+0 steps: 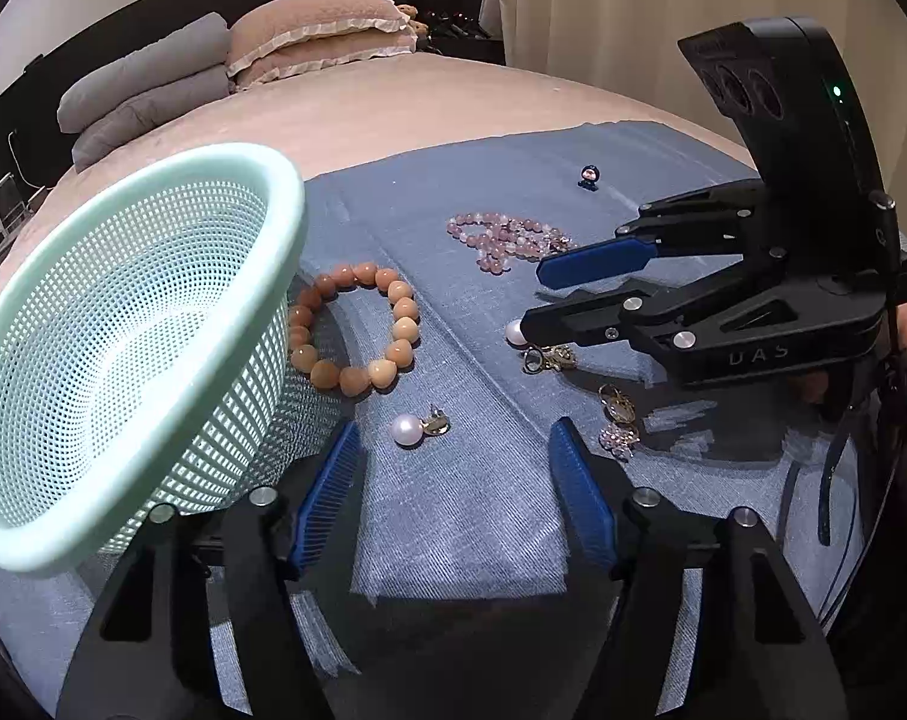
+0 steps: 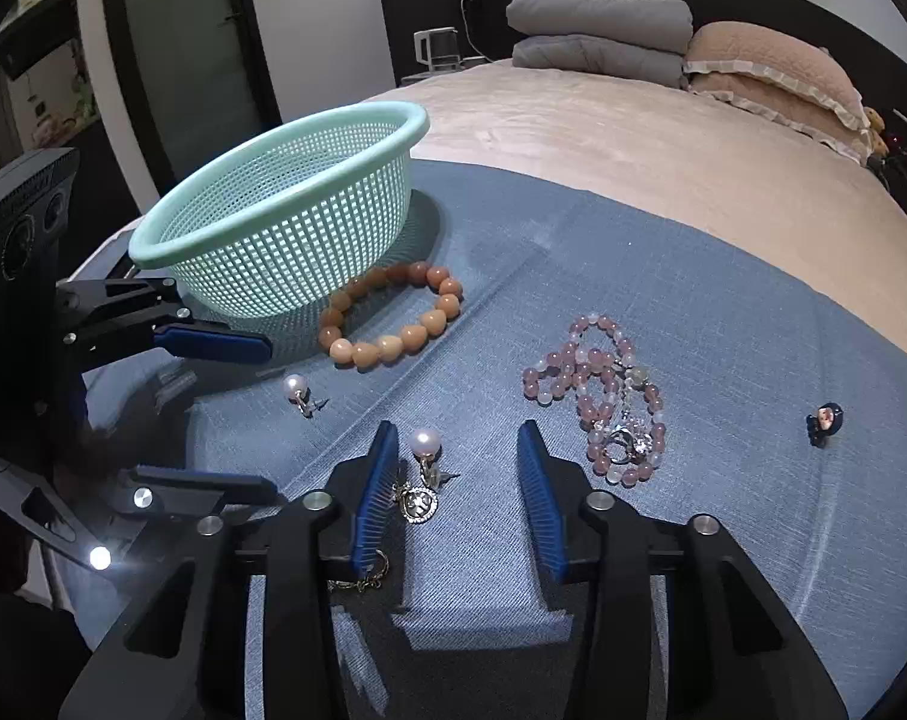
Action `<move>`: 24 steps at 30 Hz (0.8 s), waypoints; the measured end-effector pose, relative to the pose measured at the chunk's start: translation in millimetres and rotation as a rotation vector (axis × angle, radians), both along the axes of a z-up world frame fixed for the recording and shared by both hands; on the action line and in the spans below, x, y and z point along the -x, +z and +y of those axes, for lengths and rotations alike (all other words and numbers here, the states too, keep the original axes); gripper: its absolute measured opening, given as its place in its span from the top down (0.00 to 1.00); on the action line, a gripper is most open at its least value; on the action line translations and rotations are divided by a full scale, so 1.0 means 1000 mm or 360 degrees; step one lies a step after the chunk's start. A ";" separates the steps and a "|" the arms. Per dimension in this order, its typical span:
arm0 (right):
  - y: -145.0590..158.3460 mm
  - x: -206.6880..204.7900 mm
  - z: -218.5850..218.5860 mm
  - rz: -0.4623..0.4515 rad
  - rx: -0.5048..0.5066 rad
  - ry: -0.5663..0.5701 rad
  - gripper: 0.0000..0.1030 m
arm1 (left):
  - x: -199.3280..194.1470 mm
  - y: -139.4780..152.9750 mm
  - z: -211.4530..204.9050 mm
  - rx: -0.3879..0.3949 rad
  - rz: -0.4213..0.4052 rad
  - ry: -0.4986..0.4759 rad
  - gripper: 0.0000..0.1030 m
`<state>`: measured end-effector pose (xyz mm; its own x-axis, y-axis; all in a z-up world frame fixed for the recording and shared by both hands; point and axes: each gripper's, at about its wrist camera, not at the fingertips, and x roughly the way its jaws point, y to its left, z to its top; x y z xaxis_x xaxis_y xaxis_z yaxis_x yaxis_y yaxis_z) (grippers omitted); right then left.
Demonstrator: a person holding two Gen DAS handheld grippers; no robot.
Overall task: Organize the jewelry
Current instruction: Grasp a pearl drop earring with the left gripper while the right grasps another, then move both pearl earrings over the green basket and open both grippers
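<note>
Jewelry lies on a blue cloth (image 1: 483,516) on a bed. A mint mesh basket (image 1: 123,330) (image 2: 285,222) stands at the left. An orange bead bracelet (image 1: 354,327) (image 2: 393,315) lies beside it. A pink bead bracelet (image 1: 501,240) (image 2: 603,396) lies farther right. A pearl earring (image 1: 417,427) (image 2: 300,393) lies just ahead of my open left gripper (image 1: 453,450). My right gripper (image 2: 453,450) (image 1: 531,294) is open, low over a second pearl earring (image 2: 424,444) (image 1: 516,333) and a gold chain with a round charm (image 2: 418,504).
A small dark charm (image 1: 588,175) (image 2: 825,420) sits apart at the cloth's far side. More gold and crystal earrings (image 1: 616,420) lie under the right gripper body. Pillows (image 1: 321,30) and folded grey bedding (image 1: 147,84) lie at the bed's head.
</note>
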<state>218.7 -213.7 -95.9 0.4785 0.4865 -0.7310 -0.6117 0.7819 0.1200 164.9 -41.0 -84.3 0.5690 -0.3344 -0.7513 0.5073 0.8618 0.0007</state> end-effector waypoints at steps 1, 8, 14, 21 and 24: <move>-0.001 -0.001 0.001 0.0008 -0.0001 0.0009 0.72 | -0.004 -0.002 0.000 -0.0005 0.0019 0.0010 0.50; -0.007 -0.001 0.012 0.0028 0.0099 0.0041 0.89 | -0.011 -0.012 0.002 0.0008 0.0082 0.0048 0.74; -0.004 0.002 0.004 0.0053 0.0119 0.0038 0.89 | -0.011 -0.012 0.003 0.0041 0.0116 0.0101 0.80; 0.030 0.014 -0.014 -0.0021 0.0076 -0.0052 0.89 | 0.003 0.000 0.001 0.0035 0.0124 0.0127 0.89; 0.043 0.020 -0.016 -0.0060 0.0049 -0.0077 0.89 | 0.014 0.011 0.005 0.0039 0.0105 0.0118 0.89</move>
